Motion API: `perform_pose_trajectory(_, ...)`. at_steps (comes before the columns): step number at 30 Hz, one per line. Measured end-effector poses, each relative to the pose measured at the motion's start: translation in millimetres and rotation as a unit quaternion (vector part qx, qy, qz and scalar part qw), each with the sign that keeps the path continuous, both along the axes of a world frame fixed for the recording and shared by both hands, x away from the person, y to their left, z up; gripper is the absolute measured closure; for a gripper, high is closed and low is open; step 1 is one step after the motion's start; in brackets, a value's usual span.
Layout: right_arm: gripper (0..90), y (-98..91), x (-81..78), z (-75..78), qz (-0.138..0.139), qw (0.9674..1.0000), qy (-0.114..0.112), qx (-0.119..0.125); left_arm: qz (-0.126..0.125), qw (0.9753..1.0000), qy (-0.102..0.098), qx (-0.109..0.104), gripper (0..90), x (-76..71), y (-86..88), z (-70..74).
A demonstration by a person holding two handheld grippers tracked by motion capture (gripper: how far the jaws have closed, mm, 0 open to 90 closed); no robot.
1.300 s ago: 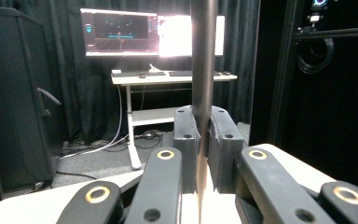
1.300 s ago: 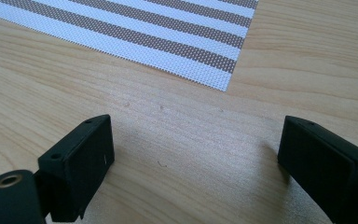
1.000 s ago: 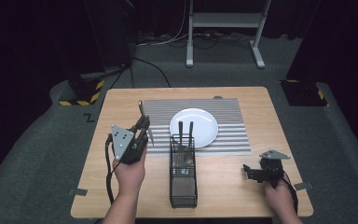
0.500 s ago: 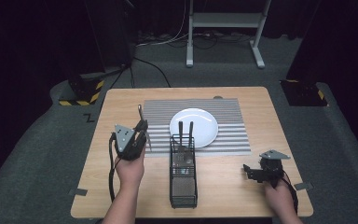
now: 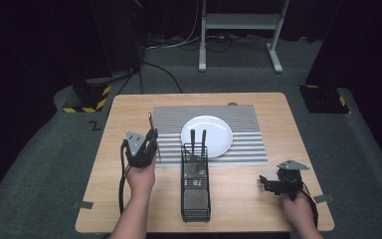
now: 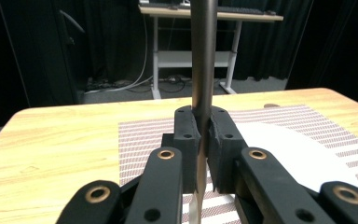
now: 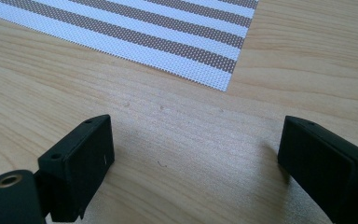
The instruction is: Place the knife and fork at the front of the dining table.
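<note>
My left gripper (image 5: 152, 137) (image 6: 204, 135) is shut on a piece of cutlery (image 5: 150, 122) (image 6: 203, 56), probably a knife. Its dark handle stands upright above the jaws and a thin silver blade points down below them. It hovers over the left edge of the striped placemat (image 5: 243, 119), left of the white plate (image 5: 206, 135). My right gripper (image 5: 264, 183) (image 7: 196, 154) rests low at the table's front right. Its jaws are wide open with only bare wood between them.
A black wire caddy (image 5: 195, 191) stands in front of the plate, with two dark-handled utensils (image 5: 198, 142) upright at its far end. The wooden table (image 5: 129, 109) sits on grey floor. A desk frame (image 5: 238, 30) and cables lie beyond it.
My left gripper has sunk a little toward the table with the cutlery still clamped. The right gripper has not moved.
</note>
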State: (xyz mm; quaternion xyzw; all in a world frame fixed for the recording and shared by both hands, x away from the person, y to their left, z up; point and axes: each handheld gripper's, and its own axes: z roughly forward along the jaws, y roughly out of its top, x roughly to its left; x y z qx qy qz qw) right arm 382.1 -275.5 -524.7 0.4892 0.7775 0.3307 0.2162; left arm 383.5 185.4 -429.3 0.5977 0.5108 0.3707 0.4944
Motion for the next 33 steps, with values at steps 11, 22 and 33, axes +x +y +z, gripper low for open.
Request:
perform_pose_trajectory(11, 10.3, 0.0, 0.0, 0.0, 0.0, 1.0, 0.0, 0.0, 0.004, 0.9999, 0.012, -0.004, 82.8, 15.0, -7.2, -7.8)
perform_pose_trajectory(22, 10.3, 0.0, -0.1, 0.0, 0.0, 1.0, 0.0, 0.0, 0.017, 0.9994, 0.028, -0.011, 83.2, 43.2, -12.4, -12.6)
perform_pose_trajectory(33, 10.6, 0.1, -0.5, 0.1, 0.0, 1.0, 0.0, -0.002, 0.024, 0.9987, 0.043, -0.011, 83.2, 63.1, -16.6, -18.9)
